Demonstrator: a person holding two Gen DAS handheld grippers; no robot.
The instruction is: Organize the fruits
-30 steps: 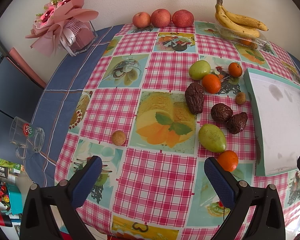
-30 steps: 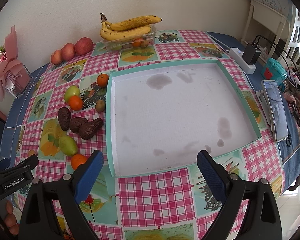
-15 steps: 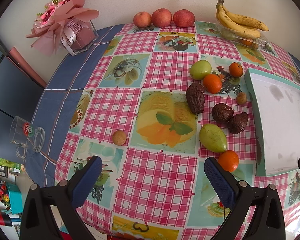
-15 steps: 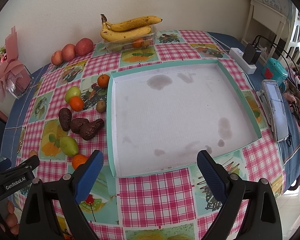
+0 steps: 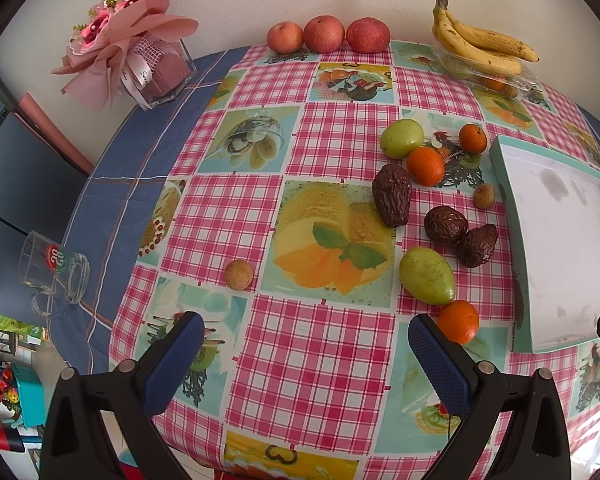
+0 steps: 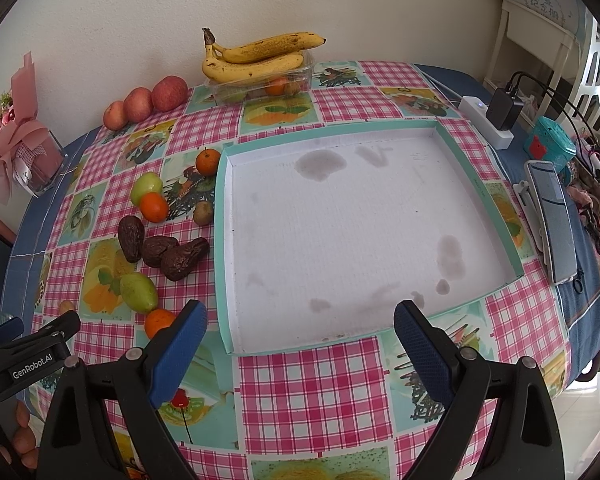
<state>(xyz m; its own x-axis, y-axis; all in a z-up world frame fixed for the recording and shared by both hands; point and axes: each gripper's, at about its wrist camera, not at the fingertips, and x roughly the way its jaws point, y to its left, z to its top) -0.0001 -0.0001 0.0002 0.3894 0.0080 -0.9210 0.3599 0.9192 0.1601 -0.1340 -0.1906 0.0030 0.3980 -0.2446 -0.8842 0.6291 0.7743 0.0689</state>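
Three wrinkled brown fruits [image 5: 392, 201] lying beside smooth green mango [image 5: 427, 275], long axis pointing toward square tray [image 5: 504, 184]. Hovering with left gripper [image 5: 306, 350] and right gripper [image 6: 300, 338] both spread apart, gripping nothing.

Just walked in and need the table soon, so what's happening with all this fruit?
A person holds a gripper in each hand over the table; the left gripper and right gripper both have open jaws and hold nothing. The white tray has no fruit in it. The oranges, green fruits and dark wrinkled fruits lie loose beside it.
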